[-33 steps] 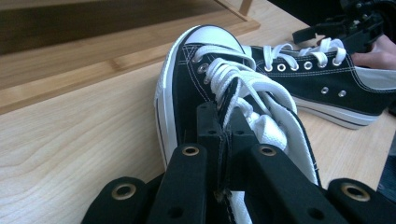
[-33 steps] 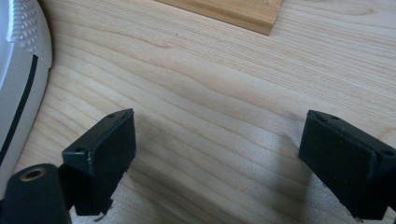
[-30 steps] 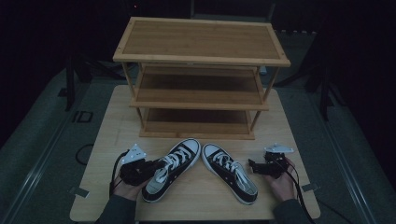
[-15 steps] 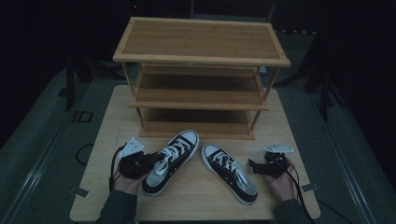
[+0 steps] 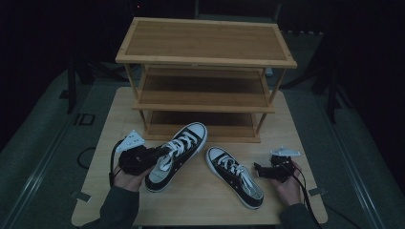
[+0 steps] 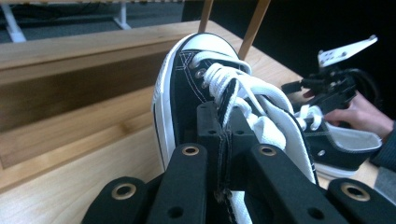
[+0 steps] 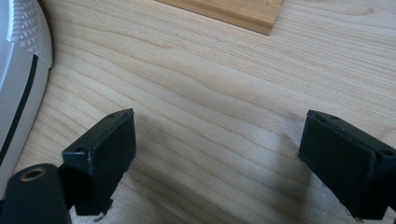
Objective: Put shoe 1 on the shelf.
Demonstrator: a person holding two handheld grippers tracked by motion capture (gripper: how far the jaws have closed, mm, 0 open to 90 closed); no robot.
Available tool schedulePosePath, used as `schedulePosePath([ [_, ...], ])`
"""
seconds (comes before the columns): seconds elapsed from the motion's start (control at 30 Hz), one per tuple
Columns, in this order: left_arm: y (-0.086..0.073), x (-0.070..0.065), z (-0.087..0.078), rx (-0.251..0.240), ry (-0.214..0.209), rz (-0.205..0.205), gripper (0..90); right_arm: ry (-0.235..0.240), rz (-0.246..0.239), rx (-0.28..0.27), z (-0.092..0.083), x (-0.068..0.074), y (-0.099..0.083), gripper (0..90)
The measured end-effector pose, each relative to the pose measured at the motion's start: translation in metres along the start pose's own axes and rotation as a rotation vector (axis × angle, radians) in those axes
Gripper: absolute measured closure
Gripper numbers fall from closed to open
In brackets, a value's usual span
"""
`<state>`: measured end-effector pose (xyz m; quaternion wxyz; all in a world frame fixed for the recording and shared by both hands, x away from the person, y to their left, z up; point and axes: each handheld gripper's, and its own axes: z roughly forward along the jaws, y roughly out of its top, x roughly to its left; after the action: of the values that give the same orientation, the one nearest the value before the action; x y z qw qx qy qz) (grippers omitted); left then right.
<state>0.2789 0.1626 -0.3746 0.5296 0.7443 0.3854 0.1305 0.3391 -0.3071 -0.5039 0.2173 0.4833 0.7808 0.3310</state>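
My left gripper (image 5: 160,153) has its fingers clamped on the tongue of the left sneaker (image 5: 177,153), near the surface's (image 5: 200,191) front-left corner. My right gripper (image 5: 260,171) (fingers spread wide, holding nothing) sits near the front-right corner, beside the other sneaker (image 5: 235,175).

- The left hand-held gripper (image 5: 160,153) grips the left sneaker (image 5: 177,153) at its side, near the laces; the toe points toward the shoe rack (image 5: 205,76).
- The right sneaker (image 5: 235,175) lies flat on the worktop (image 5: 114,119), toe toward the rack.
- The right hand-held gripper (image 5: 258,170) rests just beside that shoe, apart from it.
- The rack's three wooden shelves stand bare.
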Motion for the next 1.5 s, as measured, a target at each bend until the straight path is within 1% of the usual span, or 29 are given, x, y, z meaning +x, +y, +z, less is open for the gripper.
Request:
schedulePosePath([
  [0.1,0.007,-0.003,-0.003,-0.006,-0.012,0.003,88.7,0.000,0.000,0.000,0.000,0.000,0.000,10.5],
  [0.27,0.019,-0.006,-0.007,-0.023,-0.039,-0.010,88.7,0.000,0.000,0.000,0.000,0.000,0.000,10.5],
  [0.47,0.034,-0.011,-0.011,-0.040,-0.044,-0.011,88.7,-0.001,-0.001,-0.002,0.000,0.000,0.000,10.5],
  [0.6,0.043,-0.012,-0.014,-0.056,-0.059,-0.014,88.7,-0.001,0.001,-0.001,0.000,0.000,0.000,10.5],
  [0.8,0.058,-0.013,-0.014,-0.087,-0.057,-0.016,88.7,-0.001,0.001,-0.001,0.000,0.000,0.000,10.5],
  [0.9,0.067,-0.012,-0.013,-0.104,-0.047,-0.015,88.7,0.000,0.001,0.000,0.000,0.000,0.000,10.5],
  [1.03,0.079,-0.011,-0.011,-0.125,-0.031,-0.025,88.6,0.000,0.001,0.000,0.000,0.000,0.000,10.5],
  [1.17,0.090,-0.012,-0.007,-0.135,0.001,-0.017,88.6,0.000,0.001,0.000,0.000,0.000,0.000,10.5],
  [1.27,0.096,-0.012,-0.003,-0.143,0.023,-0.018,88.6,0.000,0.001,0.000,0.000,0.000,0.000,10.5],
  [1.43,0.102,-0.009,0.007,-0.162,0.065,-0.036,88.7,0.000,0.001,0.000,0.000,0.000,0.000,10.5],
  [1.47,0.102,-0.009,0.007,-0.162,0.065,-0.036,88.6,0.000,0.001,0.000,0.000,0.000,0.000,10.5],
  [1.5,0.104,-0.008,0.012,-0.169,0.088,-0.045,88.6,0.000,0.001,0.000,0.000,0.000,0.000,10.5],
])
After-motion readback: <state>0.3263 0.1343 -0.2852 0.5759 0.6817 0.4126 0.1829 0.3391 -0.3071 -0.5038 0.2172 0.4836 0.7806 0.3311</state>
